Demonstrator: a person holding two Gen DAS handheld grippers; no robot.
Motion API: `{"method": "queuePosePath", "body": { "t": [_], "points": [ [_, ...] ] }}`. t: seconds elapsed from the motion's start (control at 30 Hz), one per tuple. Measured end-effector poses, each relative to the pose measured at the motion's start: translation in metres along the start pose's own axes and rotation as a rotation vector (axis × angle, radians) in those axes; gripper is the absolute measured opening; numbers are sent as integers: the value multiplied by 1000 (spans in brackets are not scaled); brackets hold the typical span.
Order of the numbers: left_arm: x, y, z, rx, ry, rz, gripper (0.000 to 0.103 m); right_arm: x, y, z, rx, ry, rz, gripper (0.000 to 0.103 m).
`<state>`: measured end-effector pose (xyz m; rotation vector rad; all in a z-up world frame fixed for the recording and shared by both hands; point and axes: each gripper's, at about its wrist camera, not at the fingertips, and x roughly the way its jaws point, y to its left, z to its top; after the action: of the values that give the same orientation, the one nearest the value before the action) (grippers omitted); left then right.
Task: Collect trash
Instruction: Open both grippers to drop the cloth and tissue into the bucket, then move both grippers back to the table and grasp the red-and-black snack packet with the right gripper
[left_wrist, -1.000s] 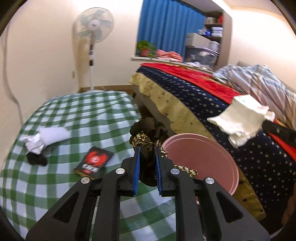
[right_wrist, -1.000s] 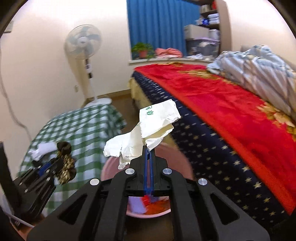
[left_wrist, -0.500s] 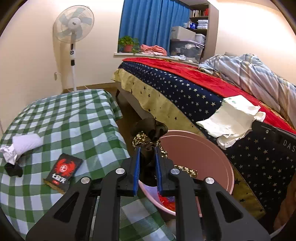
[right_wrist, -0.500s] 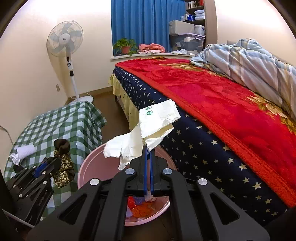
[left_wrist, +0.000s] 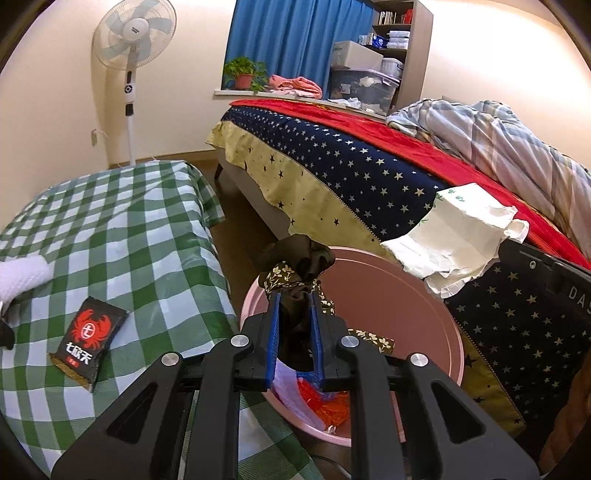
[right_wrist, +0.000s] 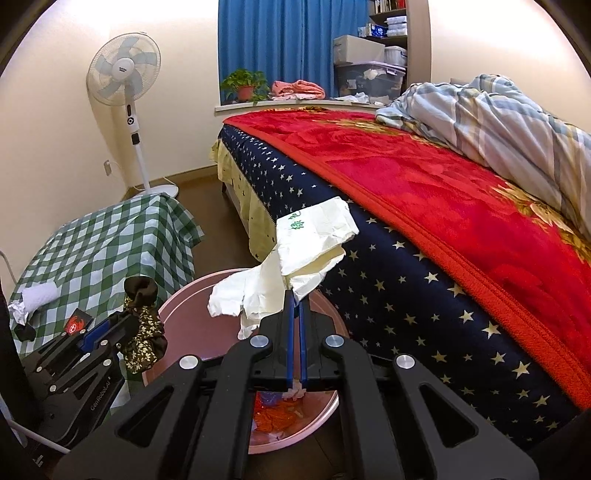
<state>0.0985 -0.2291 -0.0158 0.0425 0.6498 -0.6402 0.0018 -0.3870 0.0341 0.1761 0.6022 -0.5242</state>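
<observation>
My left gripper (left_wrist: 294, 295) is shut on a dark fabric scrap with a gold flower print (left_wrist: 297, 266), held just over the near left rim of the pink bin (left_wrist: 456, 343). My right gripper (right_wrist: 295, 295) is shut on a crumpled white wrapper with green print (right_wrist: 314, 240), hanging above the same pink bin (right_wrist: 184, 295). From the left wrist view the wrapper (left_wrist: 458, 236) shows at the right, over the bin's far side. The left gripper (right_wrist: 123, 321) with its scrap (right_wrist: 142, 332) shows at the bin's left edge. Red and white trash (left_wrist: 325, 402) lies inside the bin.
A green checked table (left_wrist: 110, 229) stands left of the bin, with a black snack packet with a red crab (left_wrist: 88, 339) and a white crumpled thing (left_wrist: 22, 275) on it. The bed with its starred blue sheet (right_wrist: 406, 295) and red blanket (right_wrist: 424, 177) borders the bin's right. A standing fan (right_wrist: 127, 85) is behind.
Both grippers have sunk toward the bin, still holding their pieces. The left one has shifted right, from over the table to the bin's rim.
</observation>
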Motion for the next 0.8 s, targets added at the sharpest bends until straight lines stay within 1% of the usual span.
{"method": "queuePosePath", "body": {
  "t": [0.03,0.07,0.1,0.13,0.17,0.23,0.53,0.8],
  "points": [
    [1,0,0,-3,4,-9,19,1,-1,0,4,3,1,6],
    [2,0,0,-6,6,-9,26,1,-1,0,11,8,0,6],
    [3,1,0,-16,8,-11,30,2,-2,0,14,13,-2,7],
    [3,1,0,-22,10,-12,40,3,-2,-1,19,19,-6,14],
    [3,2,0,-27,9,-11,43,3,-2,0,24,19,-15,26],
    [2,4,1,-32,7,-4,43,2,-4,-1,30,12,-28,40],
    [-11,13,3,-42,-10,22,43,0,1,-4,16,1,-10,40],
    [-27,22,5,-50,-36,52,43,-7,11,-5,-15,-29,38,40]
  ]
}}
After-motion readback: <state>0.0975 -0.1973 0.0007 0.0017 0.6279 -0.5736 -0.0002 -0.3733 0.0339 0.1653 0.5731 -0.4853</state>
